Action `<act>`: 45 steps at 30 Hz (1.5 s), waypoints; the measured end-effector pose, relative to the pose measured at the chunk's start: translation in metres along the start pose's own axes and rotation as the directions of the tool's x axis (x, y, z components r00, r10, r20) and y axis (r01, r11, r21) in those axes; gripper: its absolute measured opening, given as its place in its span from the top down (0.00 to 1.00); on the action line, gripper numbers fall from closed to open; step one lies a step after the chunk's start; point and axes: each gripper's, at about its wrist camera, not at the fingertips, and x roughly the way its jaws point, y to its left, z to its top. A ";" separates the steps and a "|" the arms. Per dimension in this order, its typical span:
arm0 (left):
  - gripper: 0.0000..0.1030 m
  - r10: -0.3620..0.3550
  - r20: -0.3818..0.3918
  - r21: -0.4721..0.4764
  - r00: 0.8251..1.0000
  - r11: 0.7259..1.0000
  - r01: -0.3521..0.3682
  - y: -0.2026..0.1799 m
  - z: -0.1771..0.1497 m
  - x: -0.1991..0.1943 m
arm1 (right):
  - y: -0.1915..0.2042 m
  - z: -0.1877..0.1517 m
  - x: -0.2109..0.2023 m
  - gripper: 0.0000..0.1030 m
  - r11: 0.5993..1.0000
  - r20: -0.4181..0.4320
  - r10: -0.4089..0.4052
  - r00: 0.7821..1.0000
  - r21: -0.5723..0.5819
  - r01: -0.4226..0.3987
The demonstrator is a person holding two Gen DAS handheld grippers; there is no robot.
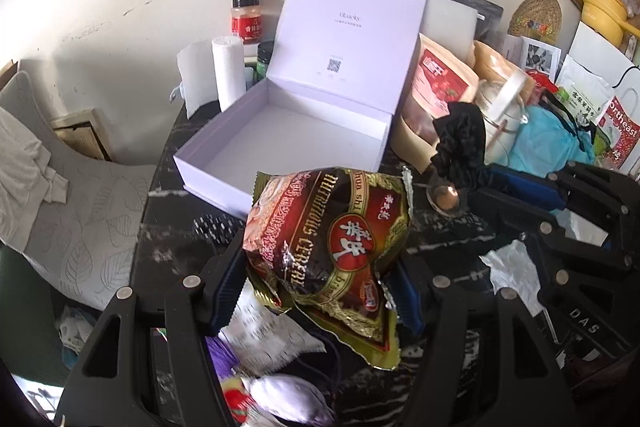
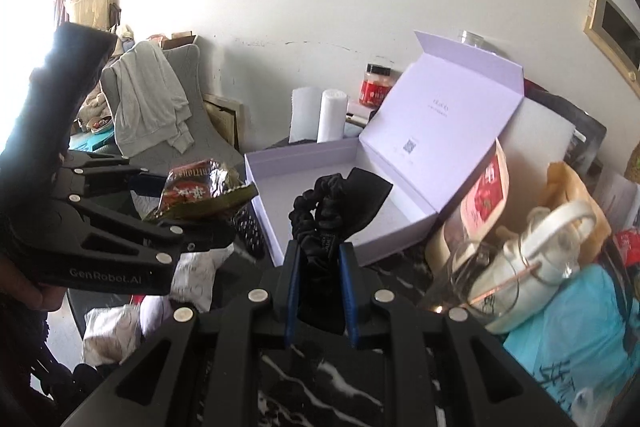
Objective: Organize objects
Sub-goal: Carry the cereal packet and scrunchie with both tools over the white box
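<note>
While my left gripper [image 1: 320, 283] clamps the cereal packet [image 1: 332, 247], my right gripper [image 2: 320, 287] pinches the black scrunchie [image 2: 328, 211] above the tabletop [image 2: 320, 379] edge, near the open box [image 1: 280, 135].

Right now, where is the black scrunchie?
The black scrunchie is clamped in the right gripper, held in front of the open lavender box. In the left wrist view it hangs right of the cereal packet.
</note>
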 end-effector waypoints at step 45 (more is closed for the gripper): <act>0.39 0.024 -0.038 0.066 0.999 0.998 -0.022 0.055 0.150 0.202 | -0.084 0.094 0.205 0.82 0.994 -0.128 -0.053 0.990 0.091 0.065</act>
